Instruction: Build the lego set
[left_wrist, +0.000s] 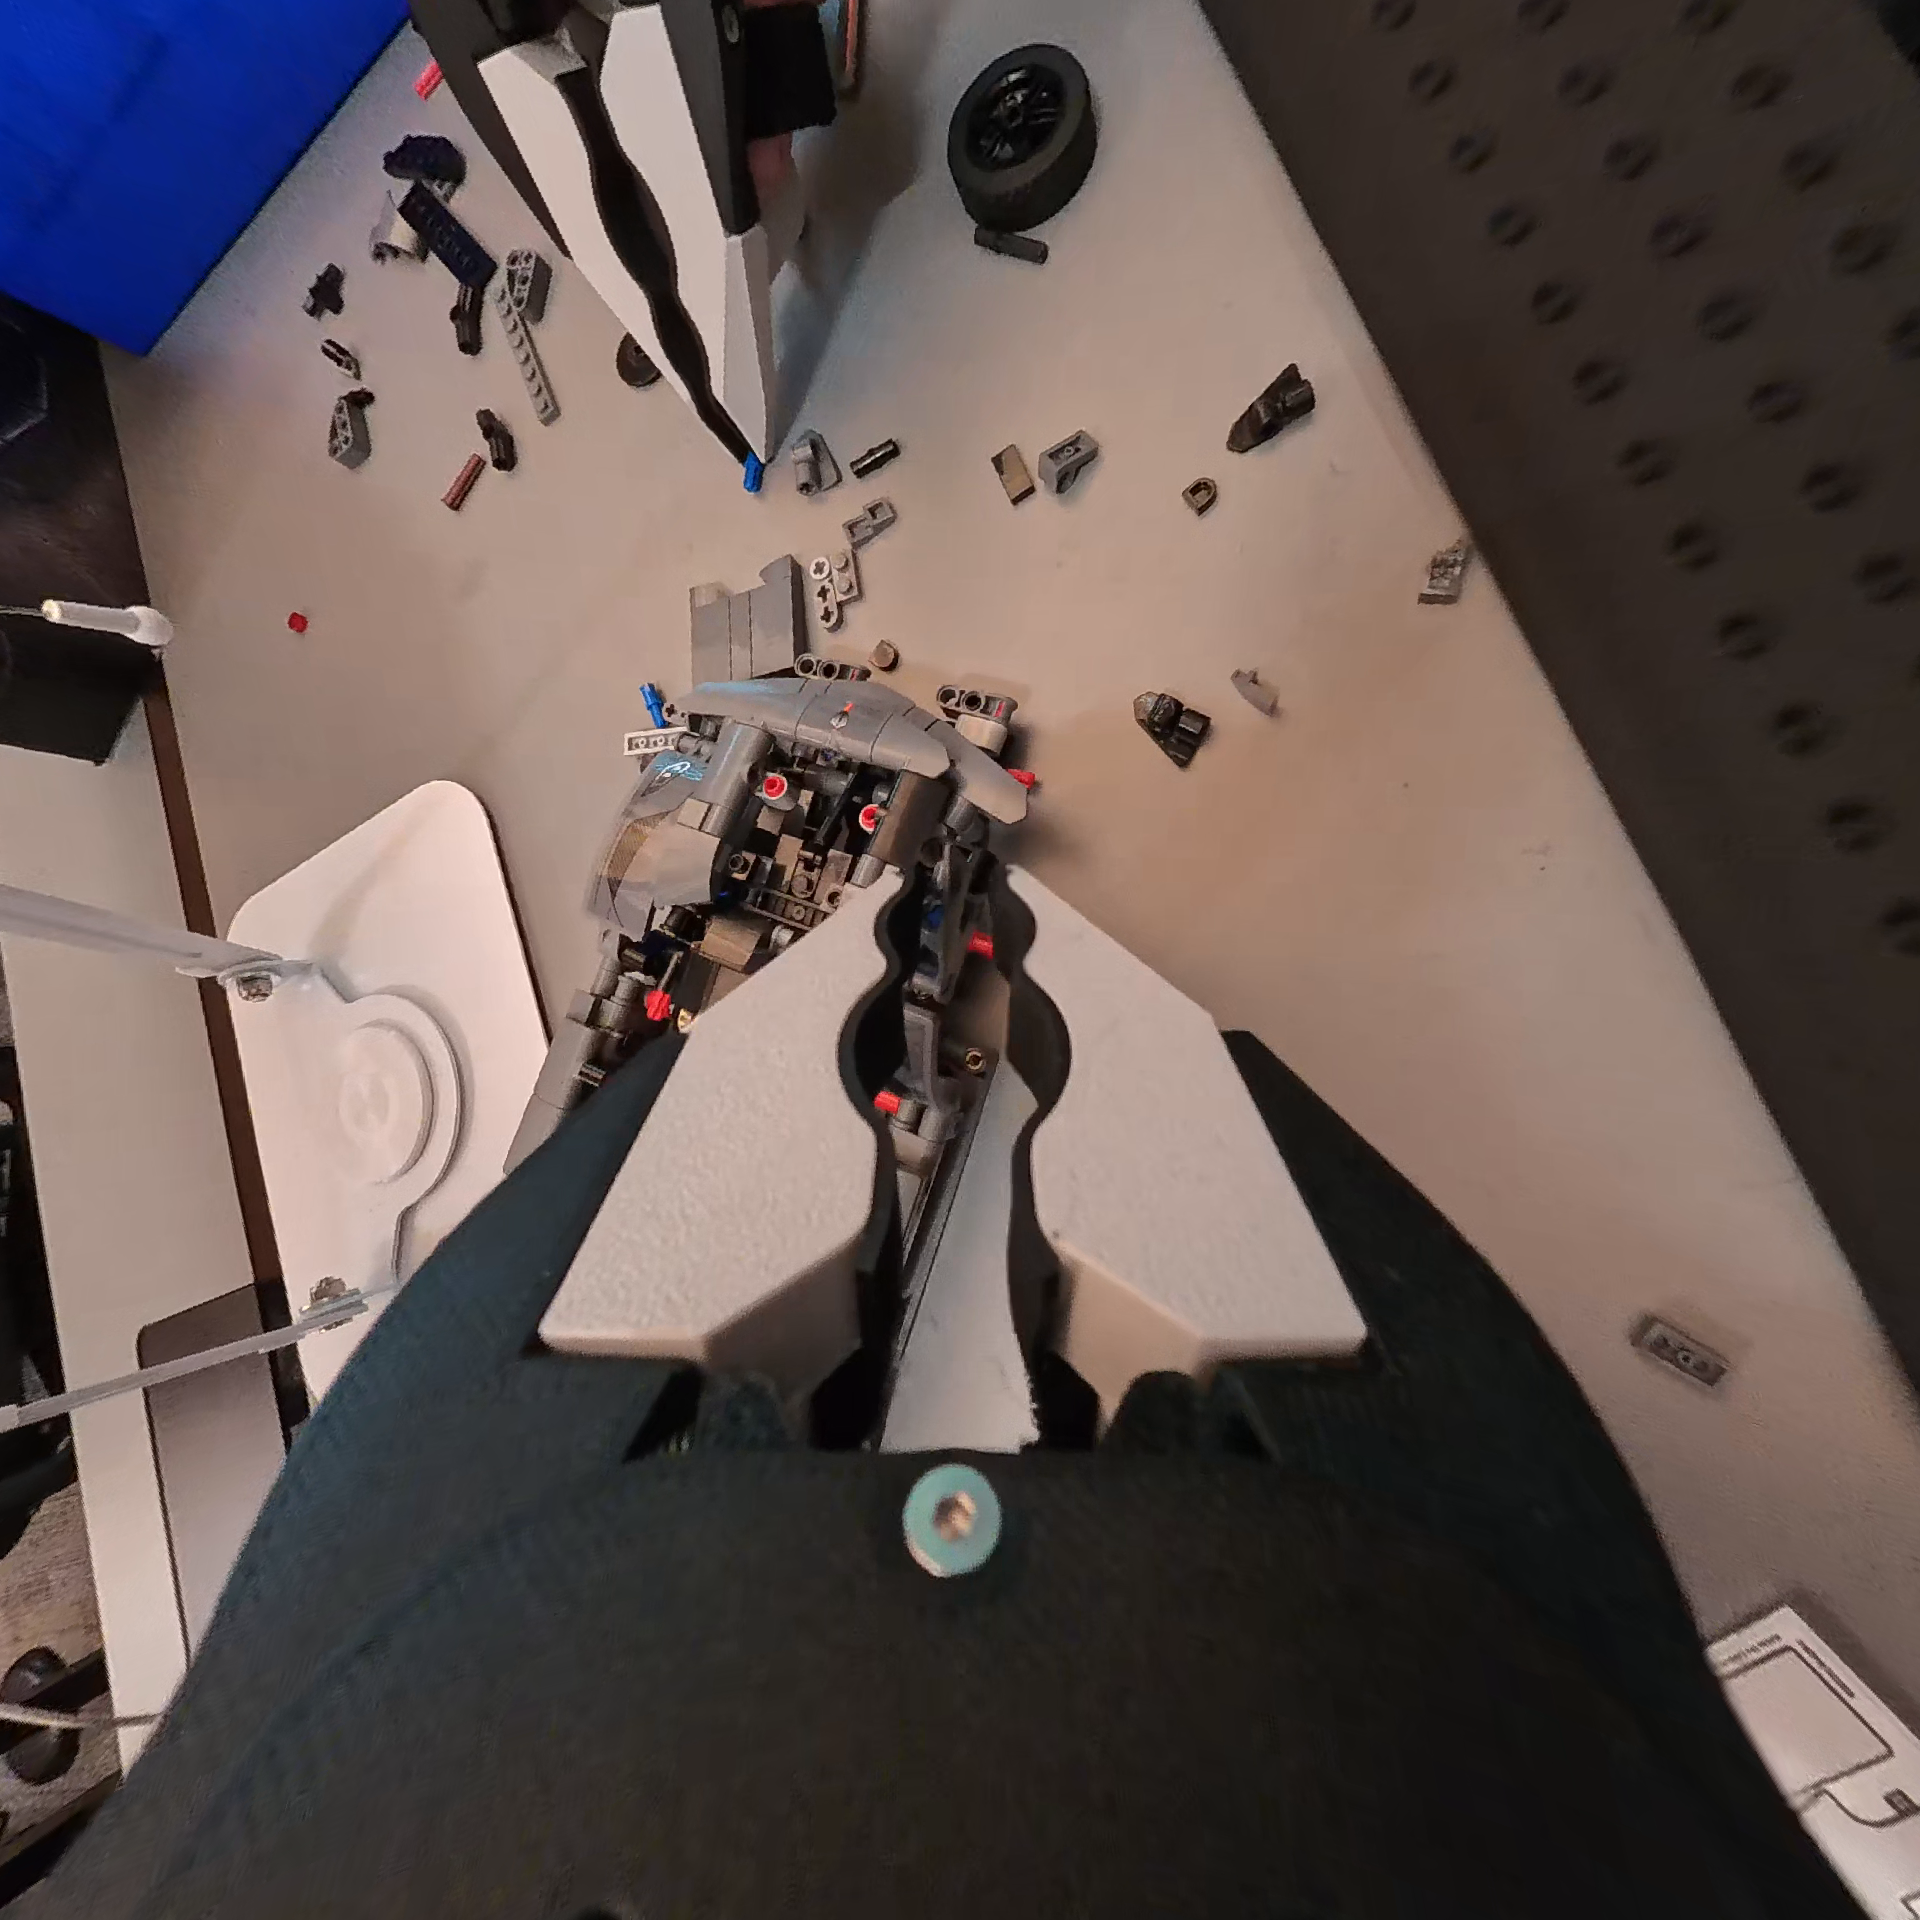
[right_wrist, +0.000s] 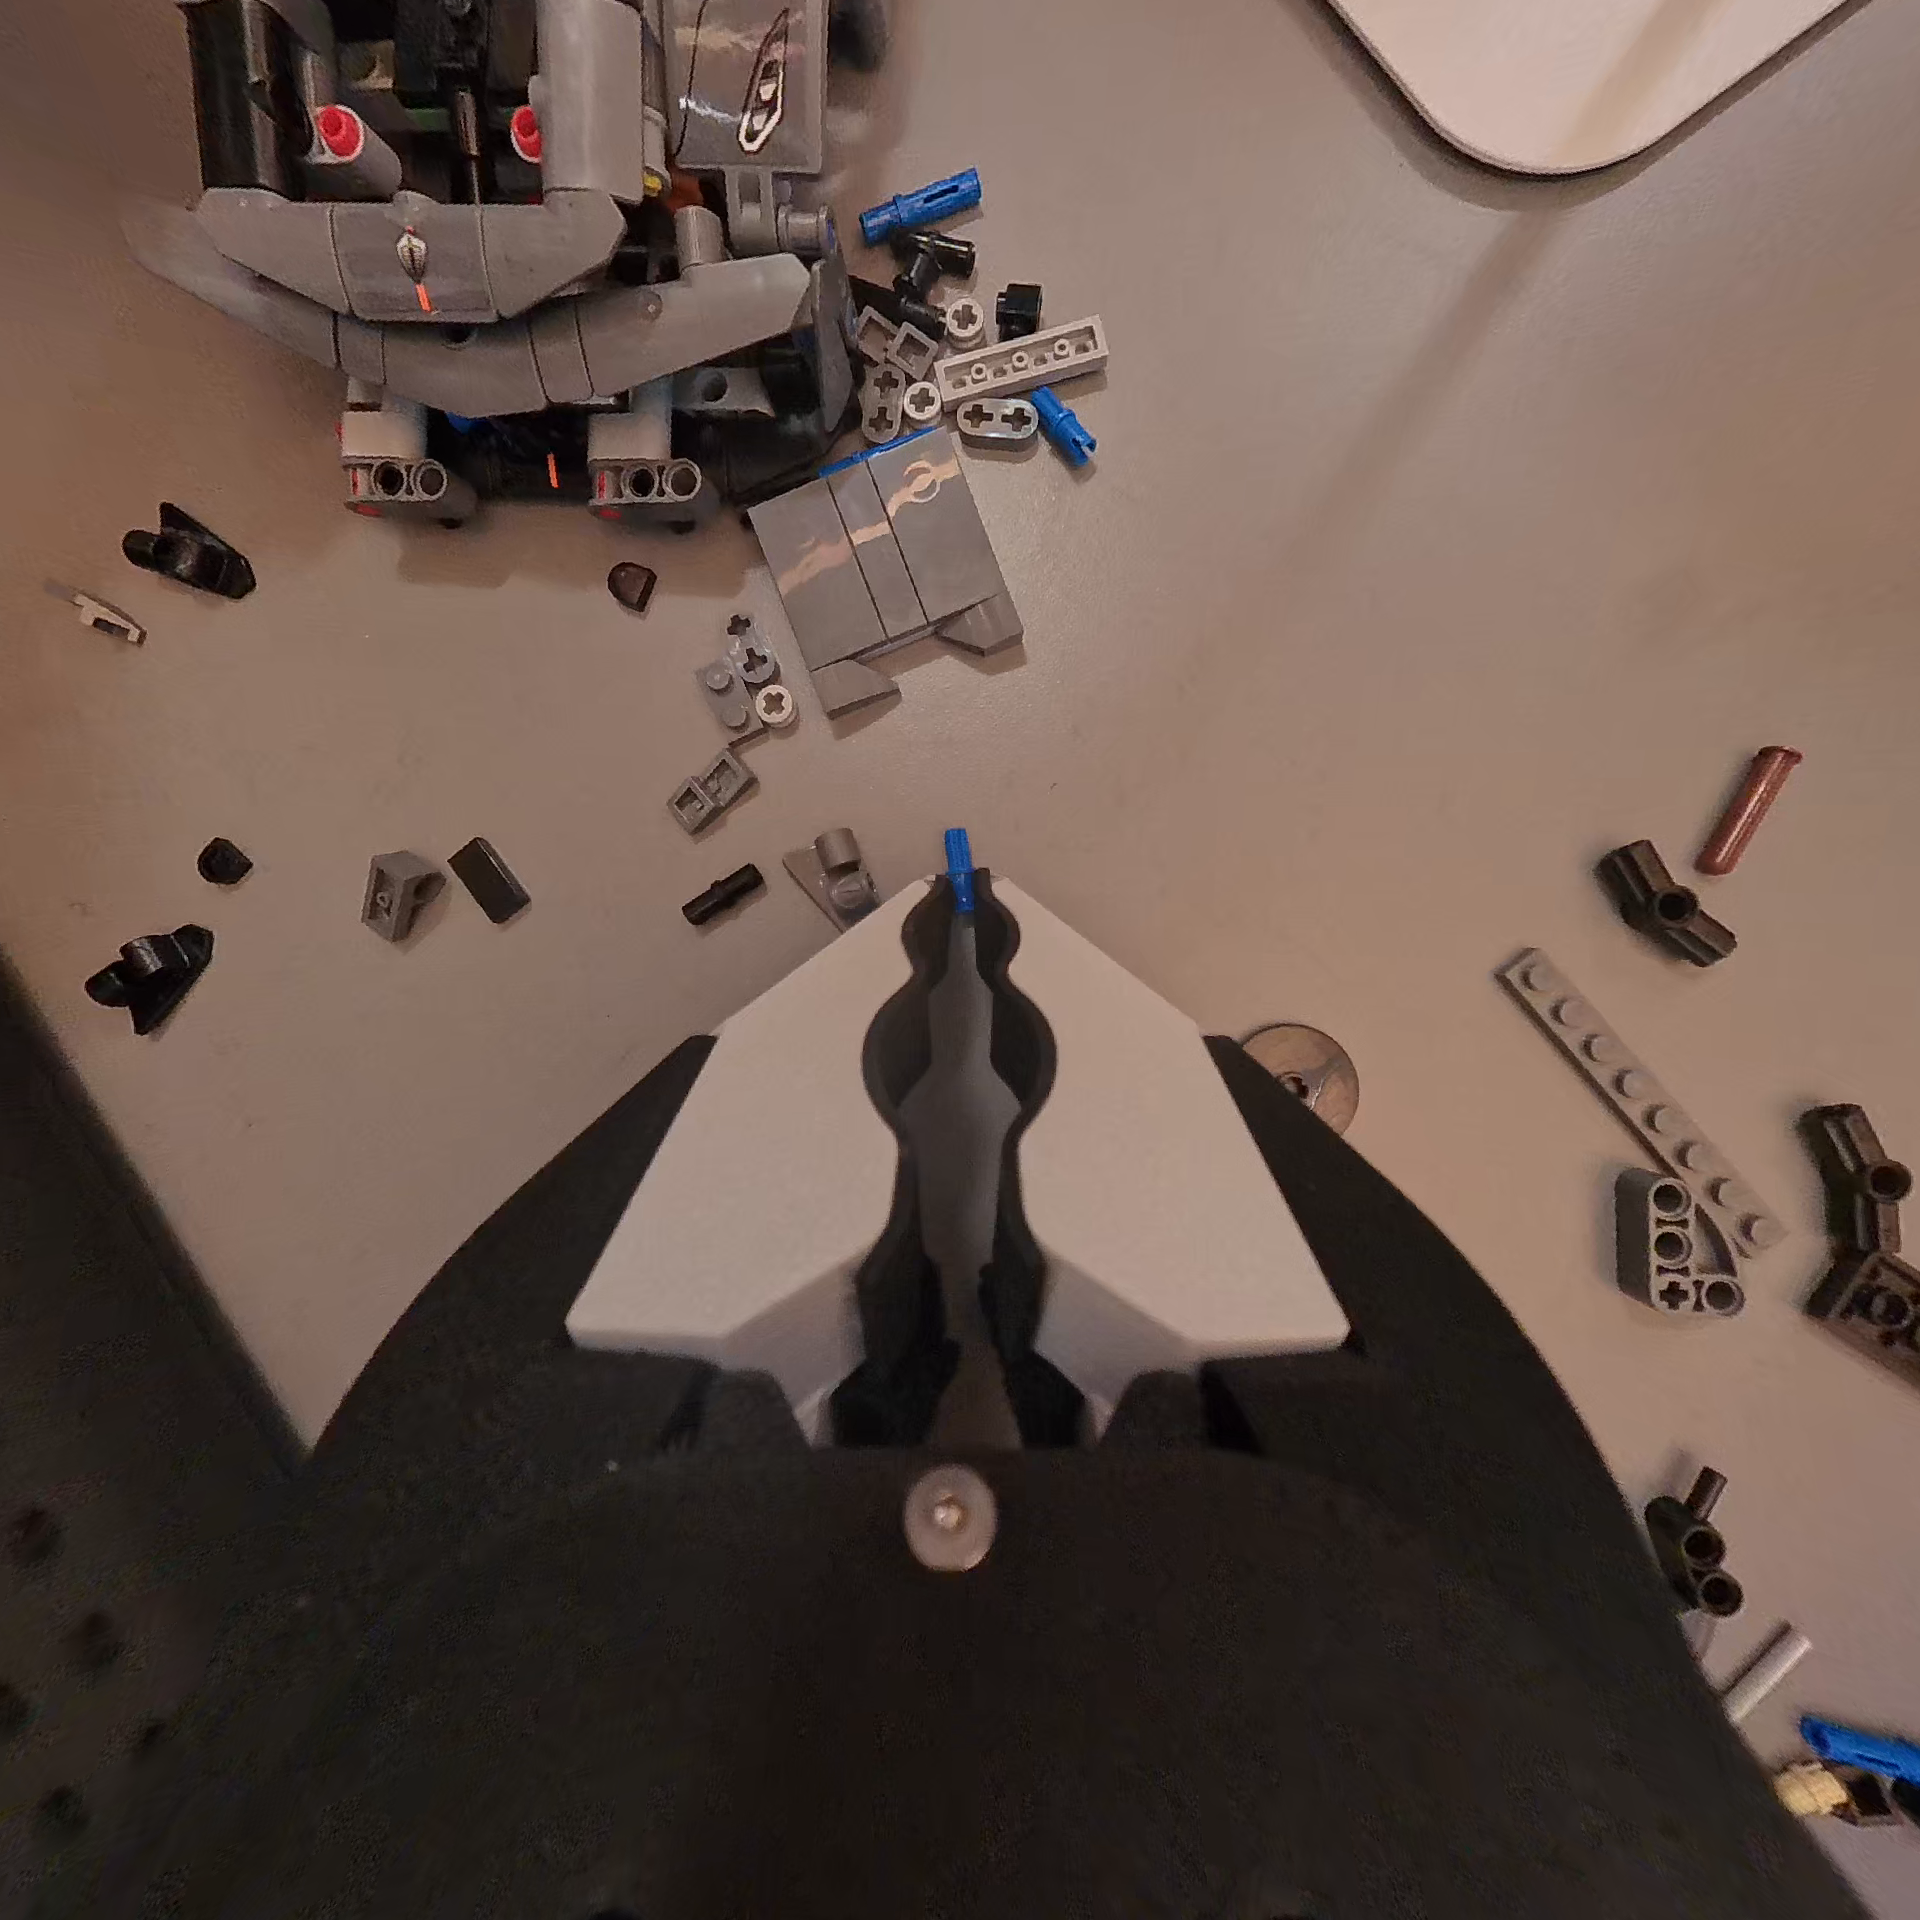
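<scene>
- We find the counter (left_wrist: 1195, 935) to be a pale surface, strewn with loose grey and black parts around the build.
- We record the lego model (left_wrist: 790, 810), a grey and black vehicle body with red pins, resting on the counter in the middle of the left wrist view; in the right wrist view it lies at the top left (right_wrist: 468, 270).
- We note the left hand-held gripper (left_wrist: 940, 894) closed onto the near end of the model, a dark grey frame section sitting between its pale fingers (left_wrist: 748, 1091); the jaws stand only narrowly apart, and the grip appears firm.
- We note the right hand-held gripper (right_wrist: 961, 883) clenched on a small blue pin (right_wrist: 957, 868), which projects from its tips; the jaws are all but together. In the left wrist view the same gripper (left_wrist: 756, 457) points down at the counter with the pin (left_wrist: 752, 473) at its tip, well apart from the model.
- We see a black wheel (left_wrist: 1023, 135) standing at the far side of the counter.
- We see a grey sloped panel assembly (right_wrist: 894, 571) lying just beside the model's front.
- We see a long grey studded plate (right_wrist: 1642, 1101) lying to the right of the right gripper.
- We see a brown rod (right_wrist: 1748, 808) beyond that plate.
</scene>
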